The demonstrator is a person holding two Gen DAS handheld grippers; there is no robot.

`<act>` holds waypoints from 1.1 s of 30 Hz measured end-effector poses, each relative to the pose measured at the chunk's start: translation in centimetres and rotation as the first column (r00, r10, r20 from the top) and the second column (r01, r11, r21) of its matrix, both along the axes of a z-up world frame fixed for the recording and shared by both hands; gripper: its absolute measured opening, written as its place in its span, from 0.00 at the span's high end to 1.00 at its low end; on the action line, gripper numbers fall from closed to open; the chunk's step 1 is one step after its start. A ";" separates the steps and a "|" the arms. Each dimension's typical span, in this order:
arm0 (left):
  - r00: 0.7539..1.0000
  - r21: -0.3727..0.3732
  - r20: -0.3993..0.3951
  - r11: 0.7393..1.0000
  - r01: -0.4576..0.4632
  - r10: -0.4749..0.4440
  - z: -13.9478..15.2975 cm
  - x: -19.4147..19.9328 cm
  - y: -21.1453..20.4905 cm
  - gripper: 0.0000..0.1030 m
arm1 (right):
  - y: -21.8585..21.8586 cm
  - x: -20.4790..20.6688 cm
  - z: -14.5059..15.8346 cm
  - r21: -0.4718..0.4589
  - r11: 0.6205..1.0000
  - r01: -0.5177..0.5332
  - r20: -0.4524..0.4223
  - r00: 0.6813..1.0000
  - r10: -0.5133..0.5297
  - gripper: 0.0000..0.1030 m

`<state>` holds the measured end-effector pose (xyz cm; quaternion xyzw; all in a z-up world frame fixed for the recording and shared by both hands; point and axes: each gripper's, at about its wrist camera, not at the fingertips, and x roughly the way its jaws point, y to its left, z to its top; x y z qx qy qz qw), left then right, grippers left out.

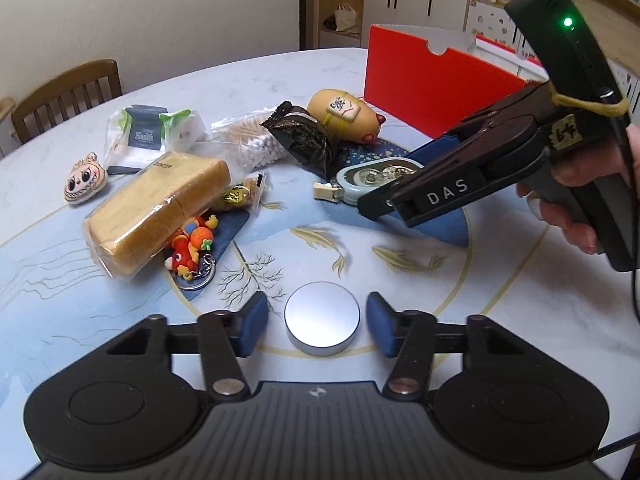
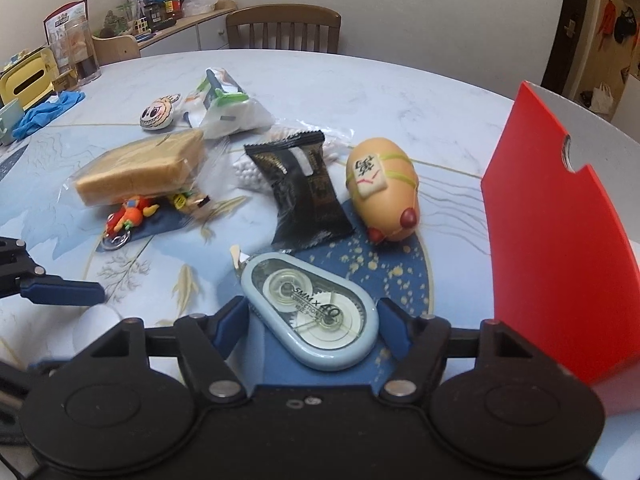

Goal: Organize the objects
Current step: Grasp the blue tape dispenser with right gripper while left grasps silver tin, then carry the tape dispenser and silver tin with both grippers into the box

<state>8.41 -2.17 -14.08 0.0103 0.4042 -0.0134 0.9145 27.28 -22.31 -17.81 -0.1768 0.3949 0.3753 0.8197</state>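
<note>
A flat silver round disc [image 1: 322, 318] lies on the patterned table [image 1: 500, 320] between the blue pads of my left gripper [image 1: 317, 322]. A narrow gap shows on each side, so the pads do not press it. A pale blue correction tape [image 2: 312, 312] lies on a dark blue patch of the table, and my right gripper [image 2: 312, 320] has both pads against its sides. From the left wrist view the right gripper [image 1: 372, 208] slants down over the correction tape [image 1: 372, 178], held by a person's hand [image 1: 576, 200].
Behind are a bagged bread loaf [image 1: 160, 208] lying on a toy keychain [image 1: 192, 252], a black snack packet [image 2: 308, 196], a yellow toy with a mahjong tile [image 2: 384, 188], a tissue pack [image 1: 152, 136] and a face charm [image 1: 85, 182]. A red open box [image 2: 560, 220] stands at the right.
</note>
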 end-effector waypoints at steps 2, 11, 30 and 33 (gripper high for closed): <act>1.000 0.001 -0.002 1.000 -0.002 0.002 0.1 -0.1 -0.1 0.64 | -0.2 -0.5 0.1 -0.002 1.000 0.015 -0.009 1.000 -0.015 0.33; 1.000 -0.029 -0.010 0.999 -0.024 0.024 0.8 -0.6 -0.2 0.64 | -2.3 -2.8 2.2 0.039 0.997 0.066 -0.035 0.997 -0.064 0.33; 0.995 -0.079 0.089 0.996 0.044 -0.037 9.2 1.6 -4.1 0.64 | -10.4 -1.7 12.0 0.144 0.976 0.163 0.011 0.986 -0.166 0.33; 0.992 -0.071 0.109 0.995 0.070 -0.062 10.3 2.8 -5.3 0.63 | -11.9 -0.2 13.0 0.148 0.972 0.181 0.024 0.982 -0.187 0.33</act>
